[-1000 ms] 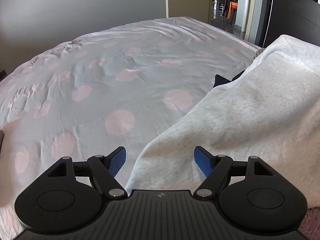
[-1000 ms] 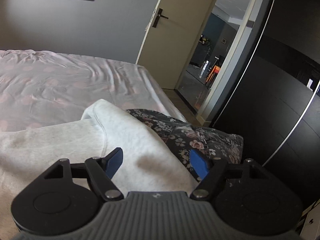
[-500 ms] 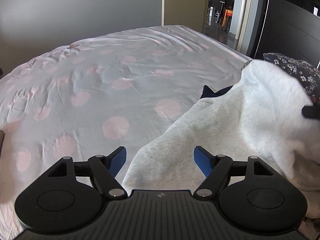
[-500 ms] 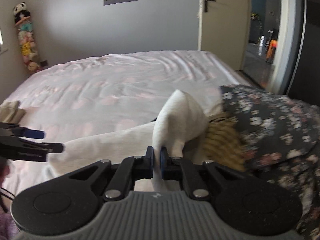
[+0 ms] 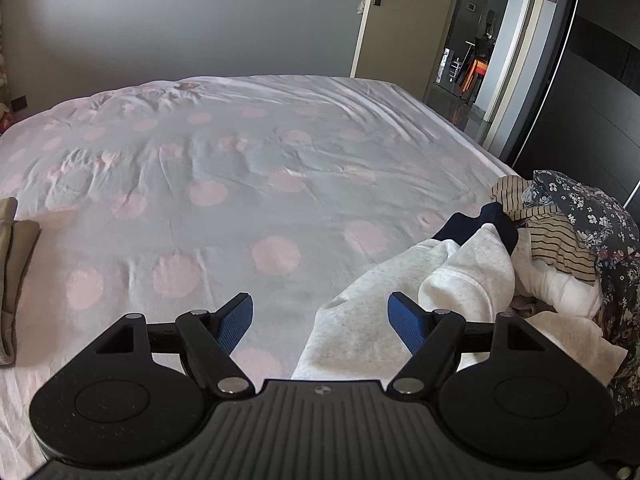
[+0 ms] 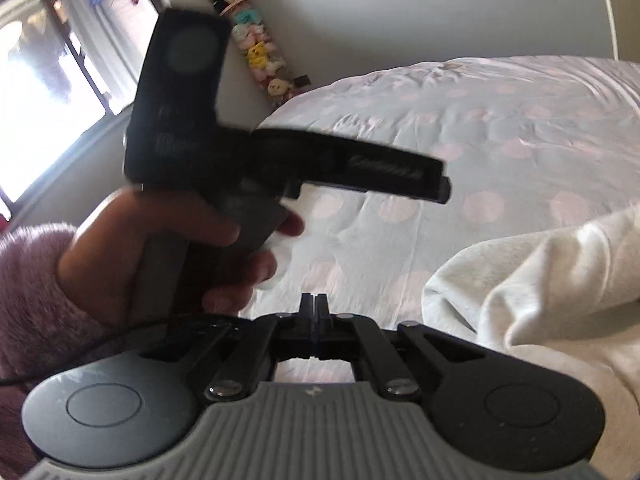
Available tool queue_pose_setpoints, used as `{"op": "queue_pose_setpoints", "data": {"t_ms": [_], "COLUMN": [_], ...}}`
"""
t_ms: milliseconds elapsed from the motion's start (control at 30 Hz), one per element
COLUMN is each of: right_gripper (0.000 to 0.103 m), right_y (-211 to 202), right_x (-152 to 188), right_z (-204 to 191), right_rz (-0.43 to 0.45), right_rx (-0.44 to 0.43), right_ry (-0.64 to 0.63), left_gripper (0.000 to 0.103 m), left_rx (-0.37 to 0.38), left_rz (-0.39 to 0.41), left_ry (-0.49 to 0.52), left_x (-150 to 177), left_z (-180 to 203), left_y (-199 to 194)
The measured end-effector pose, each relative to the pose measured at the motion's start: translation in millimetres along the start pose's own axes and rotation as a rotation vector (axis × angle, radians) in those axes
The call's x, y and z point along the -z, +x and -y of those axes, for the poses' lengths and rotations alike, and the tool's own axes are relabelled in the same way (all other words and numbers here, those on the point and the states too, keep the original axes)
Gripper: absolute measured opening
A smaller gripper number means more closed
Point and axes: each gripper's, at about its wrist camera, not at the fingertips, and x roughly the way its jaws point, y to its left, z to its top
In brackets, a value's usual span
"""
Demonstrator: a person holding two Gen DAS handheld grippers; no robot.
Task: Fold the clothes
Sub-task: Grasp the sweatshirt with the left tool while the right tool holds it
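Left gripper [image 5: 320, 316]: spread wide, empty, poised for a hem.
Right gripper [image 6: 314, 312]: pressed together; cloth between pads apparently none, view blurred.
Grey sweatshirt [image 5: 404, 300]: bunched at bed [image 5: 240, 168] near-right edge, awaiting spreading.

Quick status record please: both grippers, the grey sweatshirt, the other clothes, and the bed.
left gripper: open, holding nothing, over the sweatshirt's near edge
right gripper: shut, no cloth visible in it
grey sweatshirt: rumpled on the bed, unfolded, not gripped
other clothes: navy garment, striped garment and floral garment heaped beyond it
bed sheet: pink-dotted, wrinkled
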Motion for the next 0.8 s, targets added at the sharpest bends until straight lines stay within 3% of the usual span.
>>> {"op": "queue_pose_setpoints", "data": {"t_ms": [200,533,800], "right_gripper": [0.0,0.005,0.012], "right_y": [3.4,-52.1,-97.5], "right_x": [11.5,26.1,41.8], "right_z": [-0.6,33.1,71.7], "right_rz": [0.002,0.066,0.131], "right_rx": [0.153,0.363,0.472], "right_ry": [-0.029,0.058,0.135], "left_gripper": [0.074,0.074,0.074], "left_rx": [0.042,0.142,0.126], "left_rz": [-0.019,-0.08,-0.168], "left_ry": [0.005,0.106,0.169], "left_x": [3.7,-0.2,-9.0], "left_z": [0.8,51.8,83.0], "left_y": [-1.2,23.0,74.5]}}
